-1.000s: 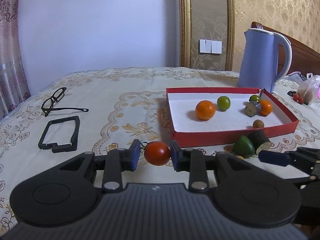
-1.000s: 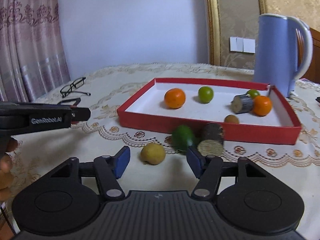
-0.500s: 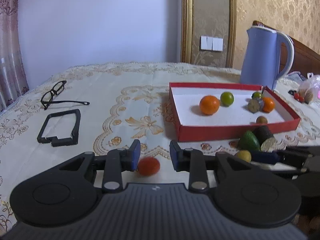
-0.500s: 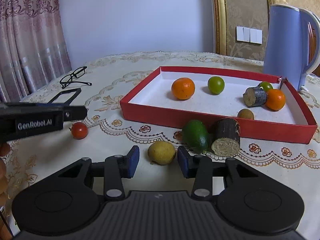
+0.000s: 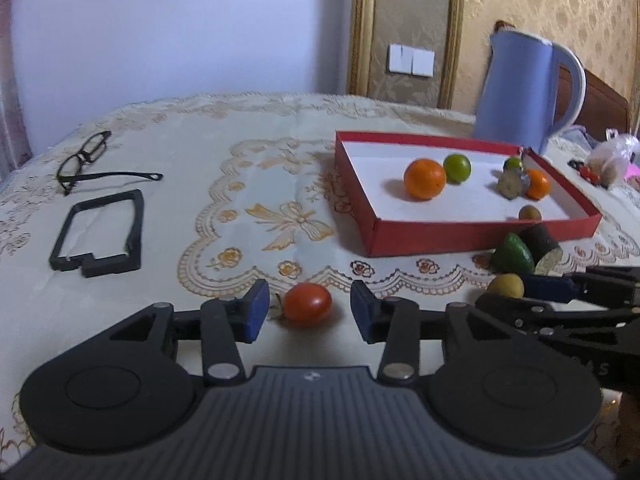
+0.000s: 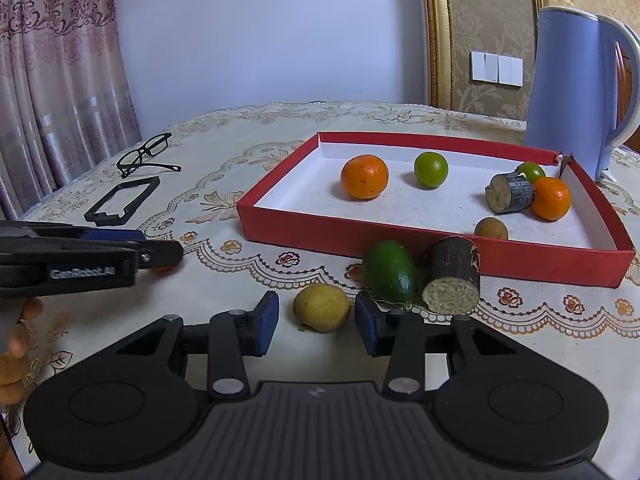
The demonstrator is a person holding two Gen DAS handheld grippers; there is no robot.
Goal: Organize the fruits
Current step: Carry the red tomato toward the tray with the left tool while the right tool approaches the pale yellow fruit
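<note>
A red tomato point(image 5: 307, 303) lies on the tablecloth between the pads of my open left gripper point(image 5: 306, 311), not gripped. A yellow lemon point(image 6: 321, 307) lies between the pads of my open right gripper point(image 6: 317, 322), with gaps on both sides. Just beyond it are a green avocado point(image 6: 390, 272) and a dark cut cane piece point(image 6: 453, 276), against the front wall of the red tray point(image 6: 304, 228). The tray holds two oranges point(image 6: 364, 176), green limes point(image 6: 430, 169), another cane piece and a small brown fruit. The left gripper point(image 6: 160, 254) shows from the side in the right wrist view.
Black glasses point(image 5: 86, 160) and a black plastic frame point(image 5: 100, 232) lie at the left. A blue kettle point(image 5: 524, 88) stands behind the tray. A plastic bag point(image 5: 608, 160) sits at the far right. The lace tablecloth point(image 5: 240, 200) covers the table.
My left gripper let go of the tomato, which now rests on the cloth between wider jaws. My right gripper closed in around the lemon, first narrowing its jaws, then widening them a little.
</note>
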